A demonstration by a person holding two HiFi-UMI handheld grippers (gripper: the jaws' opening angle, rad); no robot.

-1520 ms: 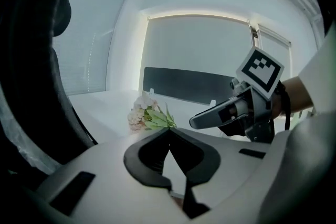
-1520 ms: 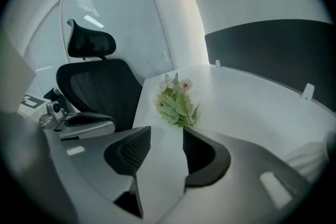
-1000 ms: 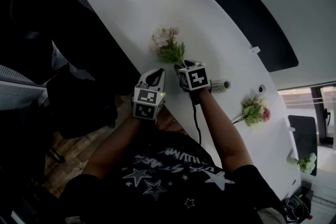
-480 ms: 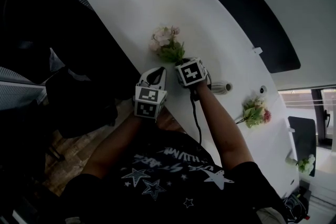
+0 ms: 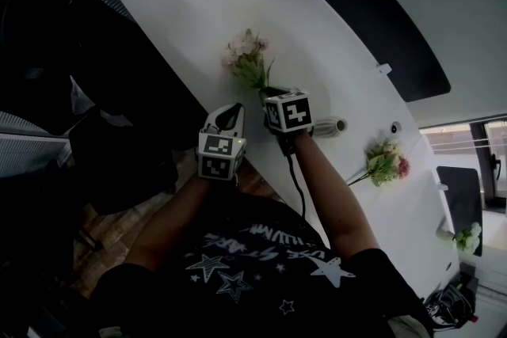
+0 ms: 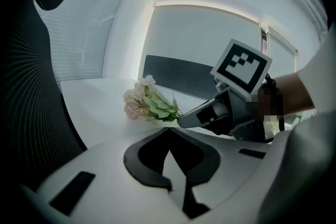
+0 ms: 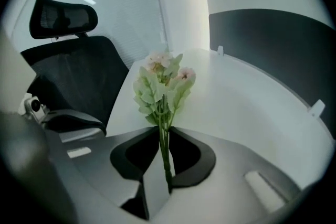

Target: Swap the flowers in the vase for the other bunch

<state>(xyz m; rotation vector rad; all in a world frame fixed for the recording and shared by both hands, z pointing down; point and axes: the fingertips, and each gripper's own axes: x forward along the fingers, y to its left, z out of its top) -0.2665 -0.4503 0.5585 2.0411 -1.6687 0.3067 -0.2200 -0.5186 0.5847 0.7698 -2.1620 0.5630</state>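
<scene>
White worktop point(image 5: 198, 4) | my right gripper point(image 7: 163, 136), jaws just closing, pinches the pale pink bunch point(image 7: 163, 86) by its stems | left gripper point(image 6: 169, 134) closed, nothing held | vase point(image 5: 331, 125) just beside right gripper | second bunch point(image 5: 386, 165) lies beyond.

Nothing reads for certain — white lettering on the person's shirt point(image 5: 273, 233) is perhaps words, too blurred.

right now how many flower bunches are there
3: one bunch in the right gripper, jaws just closing on it; second bunch on the table; third bunch far right
</scene>
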